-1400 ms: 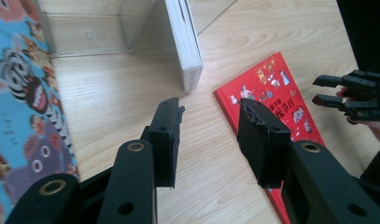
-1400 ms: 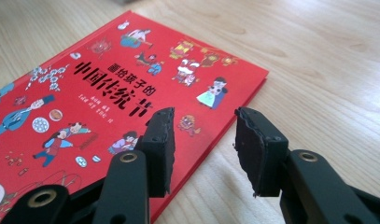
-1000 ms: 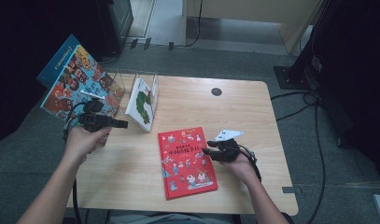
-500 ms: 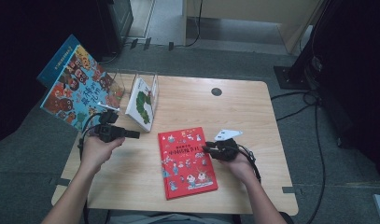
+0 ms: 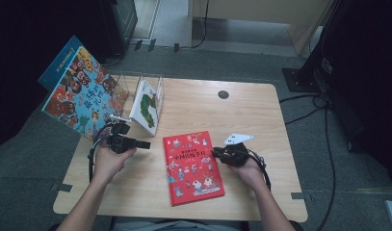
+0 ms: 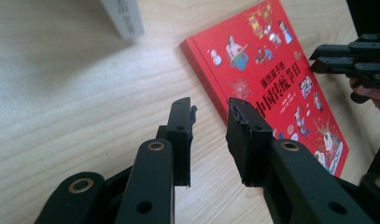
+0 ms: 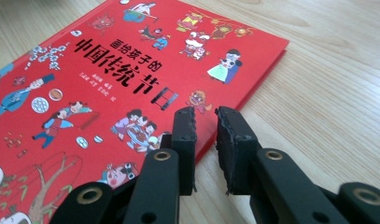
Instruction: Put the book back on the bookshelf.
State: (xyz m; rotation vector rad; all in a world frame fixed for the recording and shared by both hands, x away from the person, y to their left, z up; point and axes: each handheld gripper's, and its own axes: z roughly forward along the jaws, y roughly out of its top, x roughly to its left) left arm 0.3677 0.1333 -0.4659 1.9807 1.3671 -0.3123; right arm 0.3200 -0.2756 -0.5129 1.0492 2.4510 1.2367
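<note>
- While both my hands settle low over the wooden table (image 5: 261, 110), the step in hand looks to me like the approach to a flat-lying book, one gripper coming at each long side.
- Off the table's far left corner, a large picture book (image 5: 83, 96) with a blue spine and cartoon faces leans at a slant; its lettering is too small for me to read.
- Centre stage is the red book (image 5: 193, 166), lying cover-up between my two hands. Its black title is in Chinese characters, 画给孩子的 above the bigger 中国传统节日, as my right gripper view shows; the finer print beneath is beyond reading.
- Beside a clear stand (image 5: 152, 84) a white book (image 5: 146, 107) with a green picture stands tilted, well apart from the red one.
- My left gripper (image 6: 211, 109) hovers just short of the red book's spine edge, jaws a narrow gap apart after just closing, nothing between them.
- My right gripper (image 7: 205, 116) sits at the opposite edge, jaws likewise drawn near together and empty.
- Next, I judge, one thin jaw must slip under an edge to lift the cover or the book off the wood; a hardback lying flush leaves little to catch.
</note>
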